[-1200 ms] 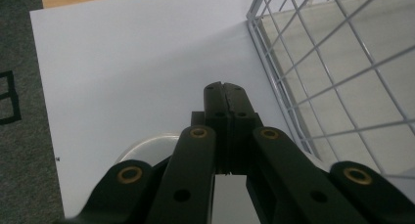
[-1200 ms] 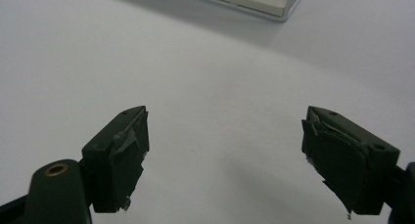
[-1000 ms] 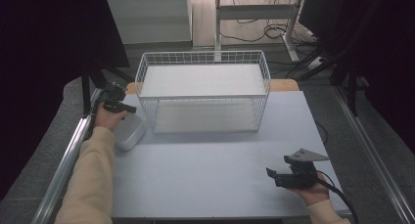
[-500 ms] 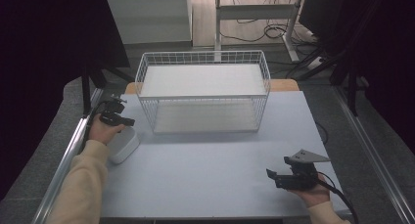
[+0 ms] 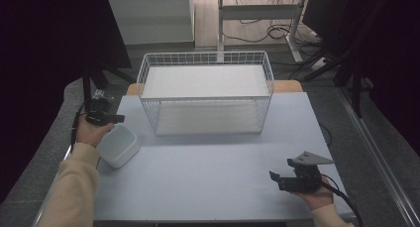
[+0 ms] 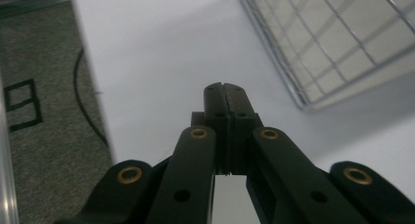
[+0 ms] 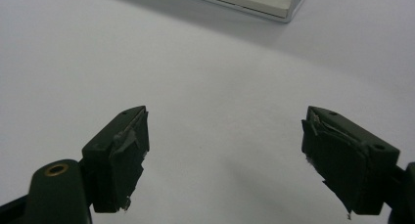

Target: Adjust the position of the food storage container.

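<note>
Now the left gripper (image 5: 116, 119) has pulled back from the wire basket (image 5: 205, 99) toward the left edge of the table (image 5: 208, 182), and the white bowl (image 5: 119, 145) has come with that hand, nearer to the person. I cannot tell how the bowl is held. In the left gripper view the jaws are pressed together with nothing between them. The right gripper (image 5: 275, 179) rests near the front right corner, jaws wide apart and empty. I judge the bowl is not yet placed.
</note>
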The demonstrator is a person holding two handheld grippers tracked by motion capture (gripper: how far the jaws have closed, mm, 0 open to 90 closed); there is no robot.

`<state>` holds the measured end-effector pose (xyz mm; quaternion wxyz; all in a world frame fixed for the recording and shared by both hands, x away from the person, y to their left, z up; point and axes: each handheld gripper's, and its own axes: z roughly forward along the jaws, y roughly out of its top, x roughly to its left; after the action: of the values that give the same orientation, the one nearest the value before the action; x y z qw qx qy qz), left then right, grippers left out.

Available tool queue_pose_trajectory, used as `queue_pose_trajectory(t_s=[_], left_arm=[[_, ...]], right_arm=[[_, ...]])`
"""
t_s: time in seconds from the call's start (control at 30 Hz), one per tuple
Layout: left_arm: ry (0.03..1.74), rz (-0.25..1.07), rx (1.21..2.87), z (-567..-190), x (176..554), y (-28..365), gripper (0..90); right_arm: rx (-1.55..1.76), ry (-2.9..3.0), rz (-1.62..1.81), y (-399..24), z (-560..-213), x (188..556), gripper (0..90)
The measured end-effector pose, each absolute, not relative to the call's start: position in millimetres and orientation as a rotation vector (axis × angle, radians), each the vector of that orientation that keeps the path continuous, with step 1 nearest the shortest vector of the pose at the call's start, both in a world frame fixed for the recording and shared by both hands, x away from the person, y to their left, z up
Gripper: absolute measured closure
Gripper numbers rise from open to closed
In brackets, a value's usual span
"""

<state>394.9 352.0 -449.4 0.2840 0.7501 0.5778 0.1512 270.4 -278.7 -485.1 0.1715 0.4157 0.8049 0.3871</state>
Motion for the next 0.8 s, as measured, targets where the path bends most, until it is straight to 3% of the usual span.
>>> queue_pose_trajectory(t_s=[0.27,0.8], left_arm=[[1.621,0.453,2.020,-458,389,385,90.0],[1.625,0.379,2.084,-491,370,408,90.0]], right_arm=[[1.191,2.284,1.105,-278,-486,271,17.2],[1.195,2.277,1.123,-279,-485,271,17.2]])
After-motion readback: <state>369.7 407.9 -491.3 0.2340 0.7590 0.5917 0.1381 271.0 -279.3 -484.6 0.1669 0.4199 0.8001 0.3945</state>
